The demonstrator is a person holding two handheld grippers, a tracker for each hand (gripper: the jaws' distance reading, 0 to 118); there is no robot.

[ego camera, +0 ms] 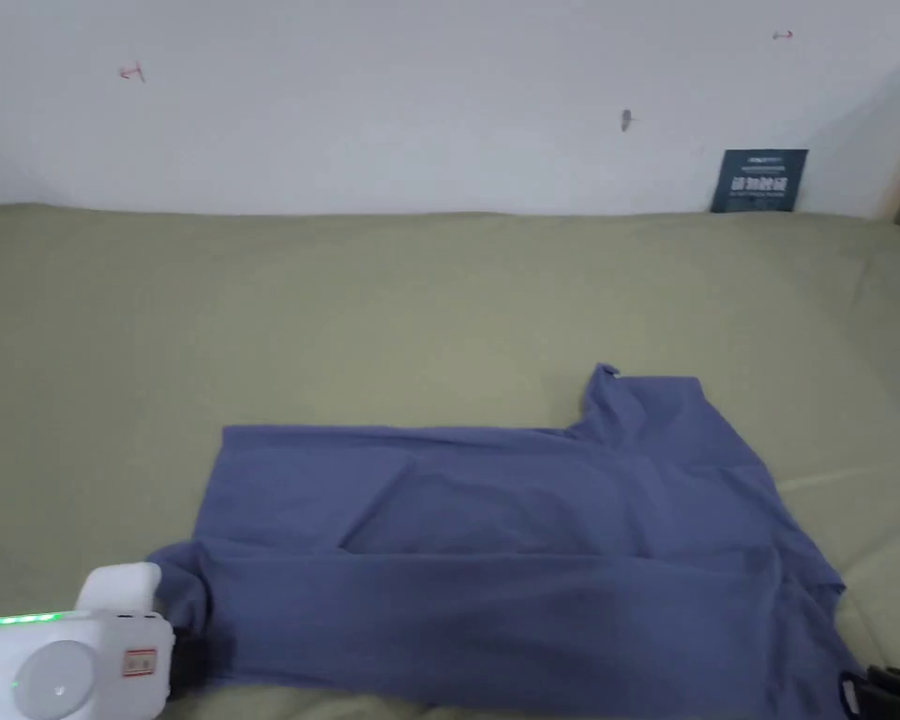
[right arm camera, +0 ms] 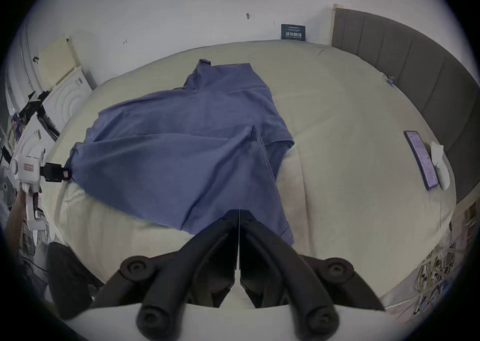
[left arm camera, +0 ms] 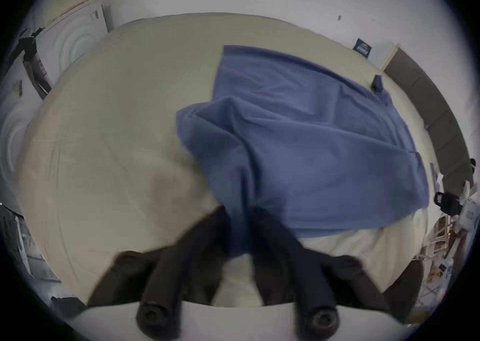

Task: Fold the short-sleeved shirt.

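One blue short-sleeved shirt (ego camera: pixel 532 525) is laid crosswise on the olive-green bedsheet (ego camera: pixel 345 309), in the near half of the bed. The fabric is plain, without print, and creased. The near long edge is doubled over onto the body, forming a fold line across its width. One sleeve is seen sticking up at the far right corner; a second sleeve lies at the right edge.

Two grippers are counted. The left gripper (left arm camera: pixel 240 219) is clamped on the shirt's near left corner; cloth is seen running between its two black jaws, though the picture is blurred there. The right gripper (right arm camera: pixel 238 213) is clamped on the near right corner, jaws pressed together with the blue hem pinched at their tips.

One dark card (ego camera: pixel 759 180) is leaned against the white wall (ego camera: pixel 392 103) at the far edge. One phone (right arm camera: pixel 420 159) and one white object beside it are noted near the grey headboard (right arm camera: pixel 415 66).
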